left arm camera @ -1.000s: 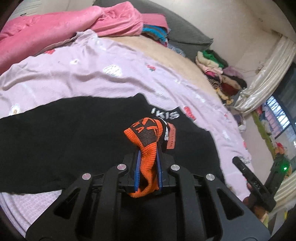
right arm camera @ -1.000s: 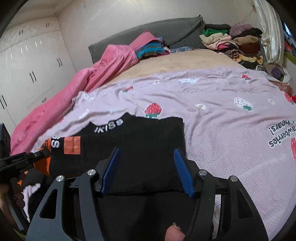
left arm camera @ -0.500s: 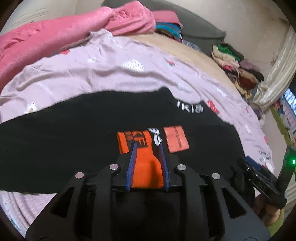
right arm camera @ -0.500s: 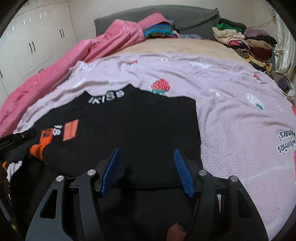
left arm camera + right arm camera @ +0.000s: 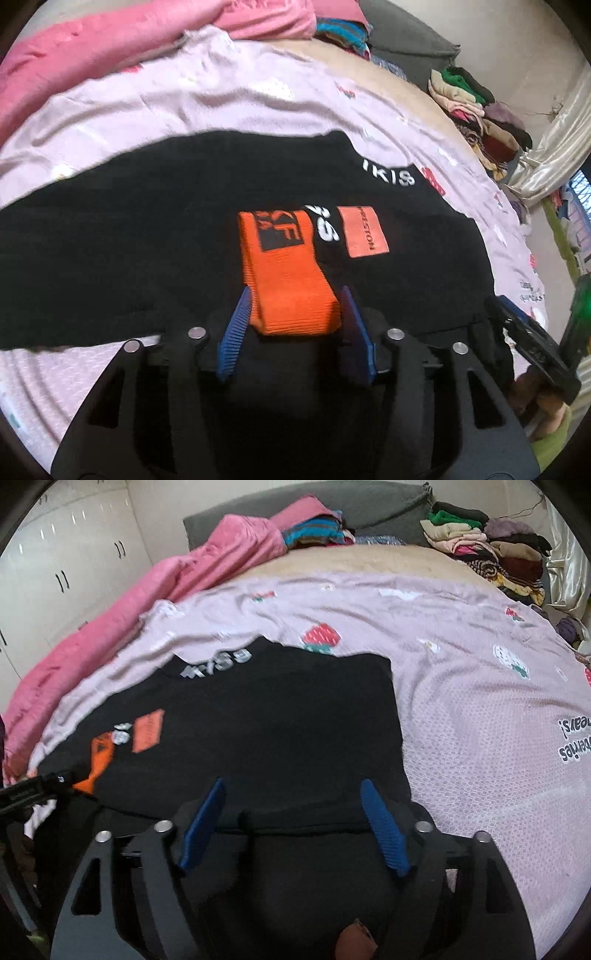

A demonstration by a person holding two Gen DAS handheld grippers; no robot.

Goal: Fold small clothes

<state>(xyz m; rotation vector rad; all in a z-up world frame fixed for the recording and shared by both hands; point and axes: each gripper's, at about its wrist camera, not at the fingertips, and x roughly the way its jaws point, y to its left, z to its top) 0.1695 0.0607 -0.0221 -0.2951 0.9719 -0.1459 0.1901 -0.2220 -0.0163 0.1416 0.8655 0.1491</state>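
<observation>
Since a second ago the left gripper (image 5: pixel 295 325) has let go of the orange ribbed knit cuff (image 5: pixel 288 273): it was bunched upright between closed fingers (image 5: pixel 234 332), and now it lies flat on the black knit sweater with white lettering (image 5: pixel 147 236), with the blue fingers spread to either side of its near end. Whether they touch the cuff's edges I cannot tell. The sleeve now lies folded inward across the sweater's body, its cuff at centre frame in the left wrist view, just beside the orange rectangular patch (image 5: pixel 364 232).

In the right wrist view the right gripper (image 5: pixel 291 827) hovers over the near hem at lower centre, fingers (image 5: pixel 384 830) wide apart and holding nothing. The sweater (image 5: pixel 277 731) lies flat on the lilac strawberry-print bedsheet (image 5: pixel 480 720), filling the left and centre of that frame.

My judgement is that the garment is light, limp and soft, so it will sag and drape from any pinch rather than hold a shape, and a single-layer grab would drag the folded sleeve askew. The thicker ribbed bands look like the firmest places to pinch: the hem at the near edge, taken at both corners through all layers, for folding the body away toward the collar lettering (image 5: pixel 218 662).
</observation>
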